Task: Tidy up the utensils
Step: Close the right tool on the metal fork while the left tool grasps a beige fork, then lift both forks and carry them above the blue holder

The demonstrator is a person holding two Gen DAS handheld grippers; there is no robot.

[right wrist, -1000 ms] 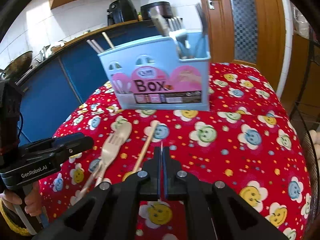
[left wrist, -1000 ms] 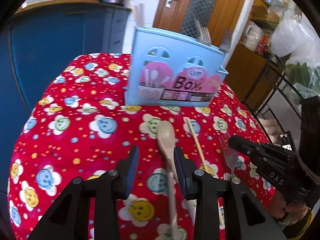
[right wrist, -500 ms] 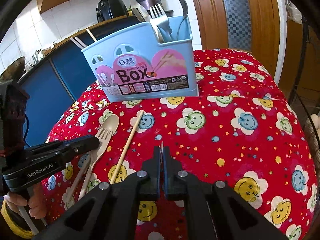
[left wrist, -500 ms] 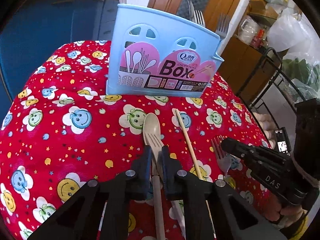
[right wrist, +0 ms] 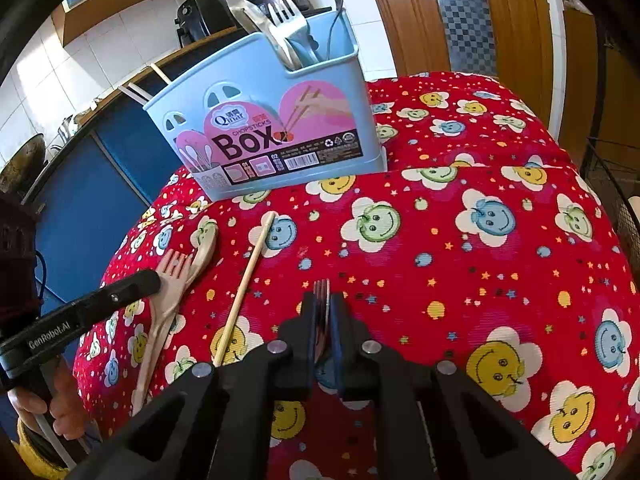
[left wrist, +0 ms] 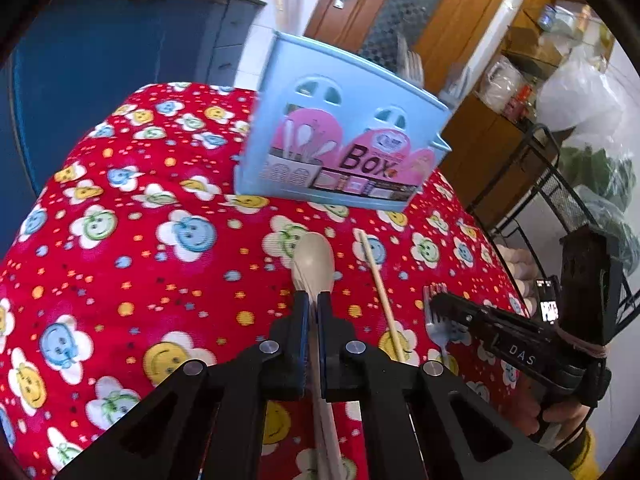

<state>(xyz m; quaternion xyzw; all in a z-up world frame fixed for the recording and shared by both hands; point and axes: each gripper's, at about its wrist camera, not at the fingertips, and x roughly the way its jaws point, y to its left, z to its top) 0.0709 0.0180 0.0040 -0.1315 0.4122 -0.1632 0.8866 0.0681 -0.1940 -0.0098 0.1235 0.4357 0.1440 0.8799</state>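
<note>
A light blue utensil box (left wrist: 340, 152) (right wrist: 272, 136) stands on the red flowered cloth. My left gripper (left wrist: 313, 300) (right wrist: 150, 280) is shut on the handle of a beige spoon (left wrist: 314, 260) (right wrist: 206, 246). A beige fork (right wrist: 172, 266) lies against the spoon; whether it is gripped too, I cannot tell. My right gripper (right wrist: 322, 300) (left wrist: 434, 300) is low over the cloth and its jaws are opening. A metal fork (right wrist: 321, 290) (left wrist: 436, 320) stands loose between them, with a slim gap at the right pad. One wooden chopstick (right wrist: 248, 276) (left wrist: 380, 292) lies between the grippers.
Metal forks and spoons (right wrist: 288, 36) stand in the box's right compartment and chopsticks (right wrist: 140, 92) stick out at its left. A blue cabinet (left wrist: 100, 60) is behind the table. A black wire rack (left wrist: 560, 200) stands off the table's right edge.
The left jaws have closed on the spoon's handle. The right gripper has sunk a little toward the cloth and its jaws have parted slightly around the metal fork.
</note>
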